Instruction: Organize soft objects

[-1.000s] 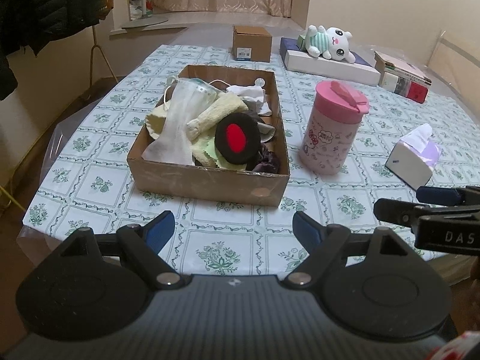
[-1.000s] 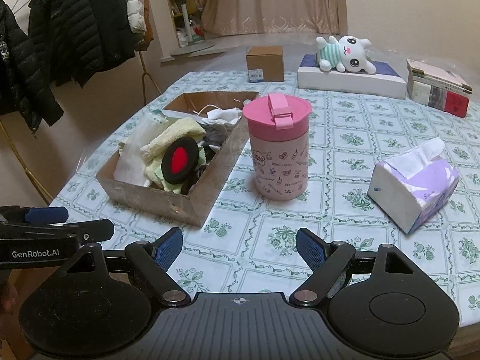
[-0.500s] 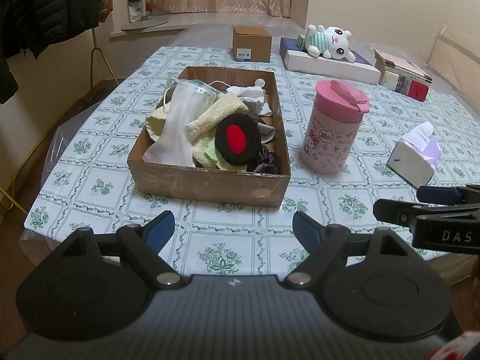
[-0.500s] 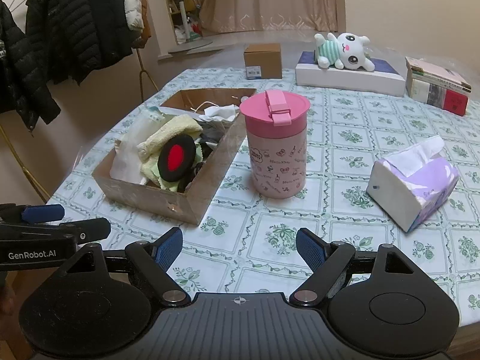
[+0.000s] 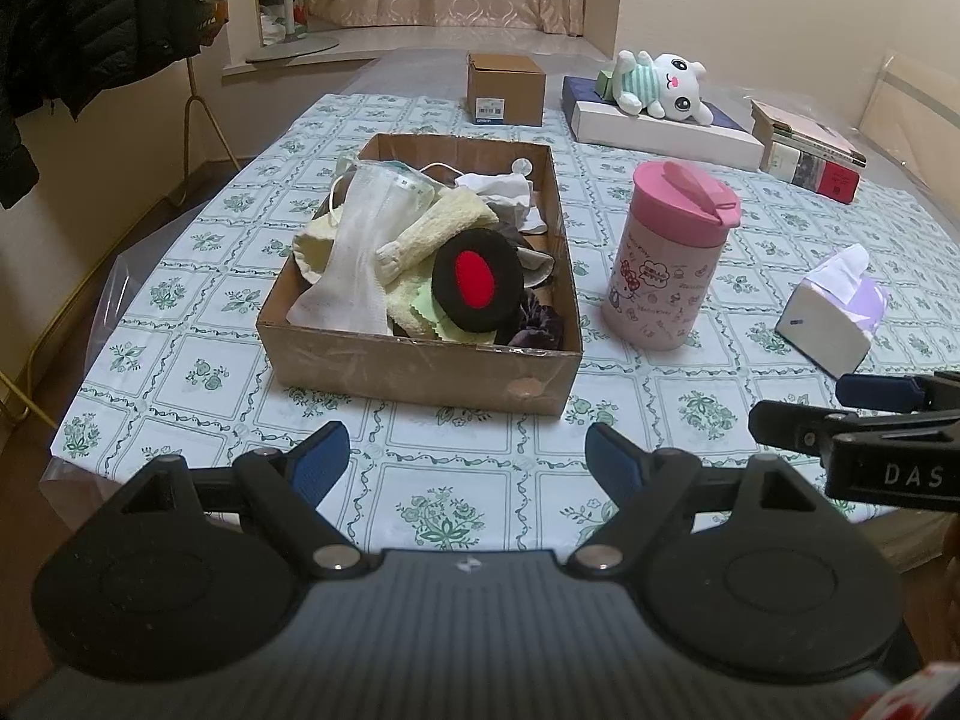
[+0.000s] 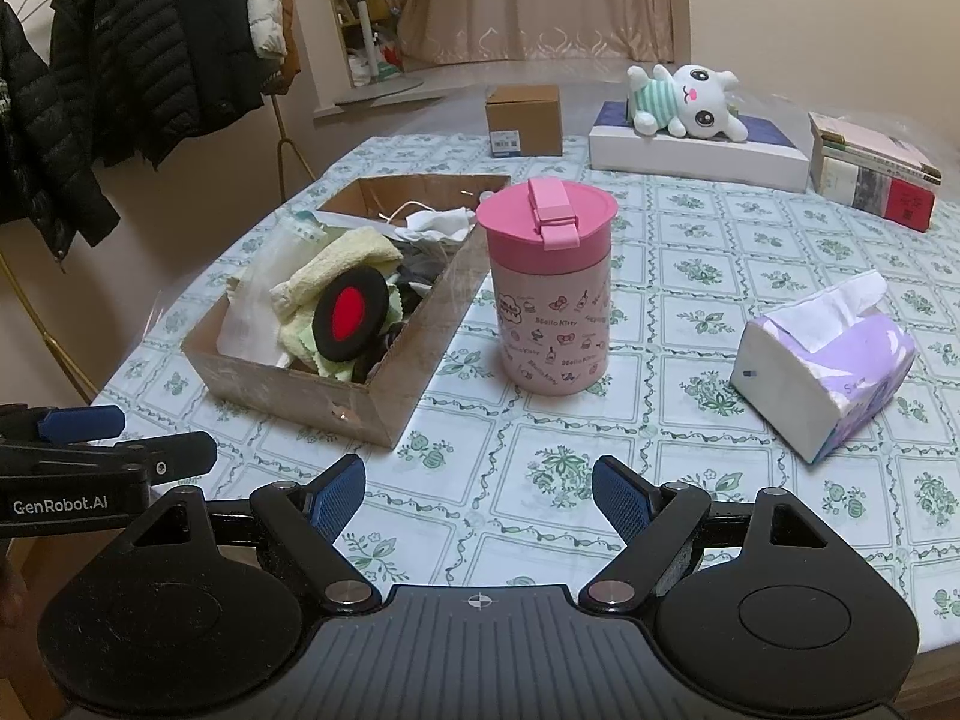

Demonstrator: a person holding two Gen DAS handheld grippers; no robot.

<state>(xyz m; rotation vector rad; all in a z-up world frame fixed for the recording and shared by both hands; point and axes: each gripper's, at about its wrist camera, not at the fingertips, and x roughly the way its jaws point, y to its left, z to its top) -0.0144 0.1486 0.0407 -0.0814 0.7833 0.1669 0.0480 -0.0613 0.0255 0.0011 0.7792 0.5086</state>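
An open cardboard box (image 5: pixel 420 369) (image 6: pixel 312 387) sits on the table and holds several soft things: a black pad with a red oval (image 5: pixel 477 282) (image 6: pixel 350 315), a yellow towel roll (image 5: pixel 435 228), a white gauzy cloth (image 5: pixel 360 258) and a white mask (image 5: pixel 495 186). A white plush bunny (image 5: pixel 657 84) (image 6: pixel 690 99) lies on a flat white box at the back. My left gripper (image 5: pixel 465 459) is open and empty, over the table's near edge in front of the box. My right gripper (image 6: pixel 479 495) is open and empty, to the right of the box.
A pink lidded cup (image 5: pixel 669 252) (image 6: pixel 551 285) stands right of the box. A purple tissue pack (image 6: pixel 825 366) lies further right. A small brown carton (image 5: pixel 506 89) and stacked books (image 6: pixel 870 177) are at the back. Dark jackets (image 6: pixel 120 60) hang to the left.
Both grippers have drawn back and risen a little from the table. Nothing on the table has moved, and both stay open.
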